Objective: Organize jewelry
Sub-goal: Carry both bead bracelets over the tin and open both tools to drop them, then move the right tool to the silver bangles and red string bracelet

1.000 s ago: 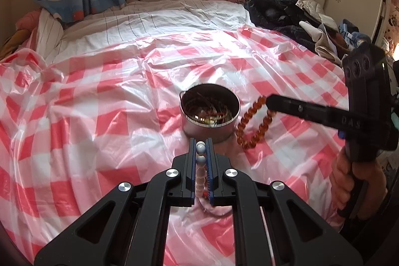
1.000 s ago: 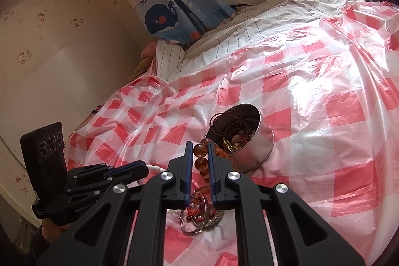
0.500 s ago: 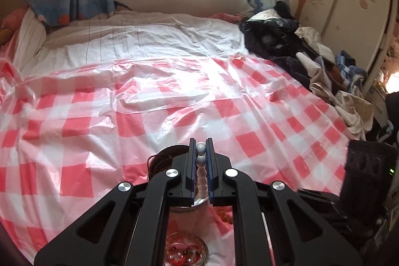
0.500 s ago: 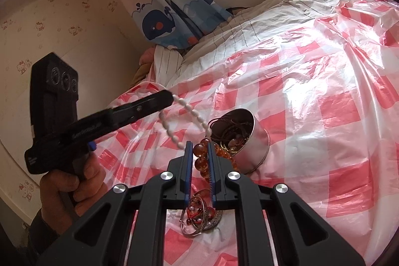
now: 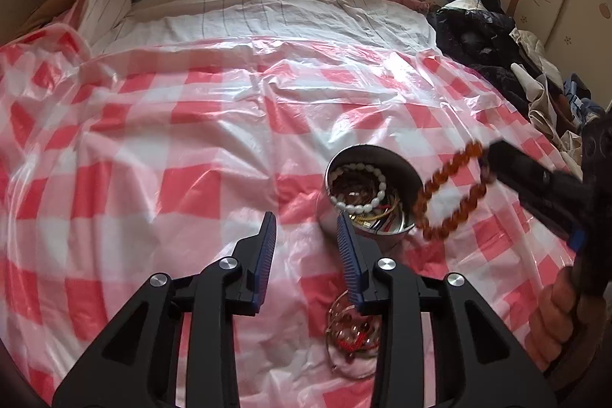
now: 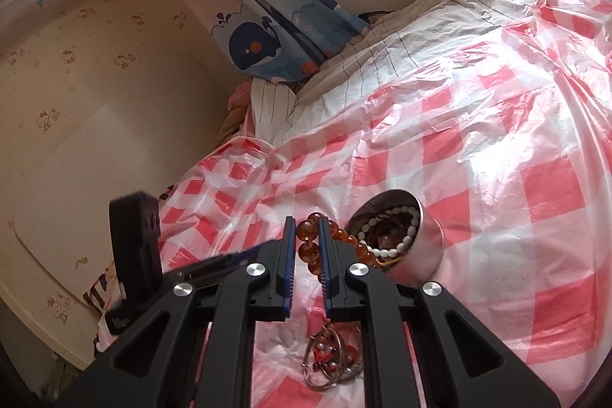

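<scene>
We see two grippers over a bed spread with one red-and-white checked plastic sheet [image 5: 160, 155]. The left gripper [image 5: 306, 228] has just been opening; its jaws now stand apart with nothing between them, only the sheet showing in the gap. Just beyond its right finger stands one round metal tin [image 5: 373, 192], and on top of the tangle of cords and chains inside lies one white bead bracelet [image 5: 361, 188], curled within the rim. The right gripper [image 6: 307, 238] is closed on one amber bead bracelet [image 6: 310, 243], two or three of its beads pinched between the pads. In the left wrist view the rest of that loop hangs free in the air just to the right of the tin, near its rim; whether it touches the tin we cannot tell. One small heap of silver rings with red beads [image 5: 354, 331] lies on the sheet, close below the grippers and apart from the tin. A hand [image 5: 556, 316] grips the right tool's handle at the right edge of that view. One whale-print curtain [image 6: 267, 37] hangs behind the bed, and one pile of dark clothes [image 5: 493, 52] sits at the far right.
</scene>
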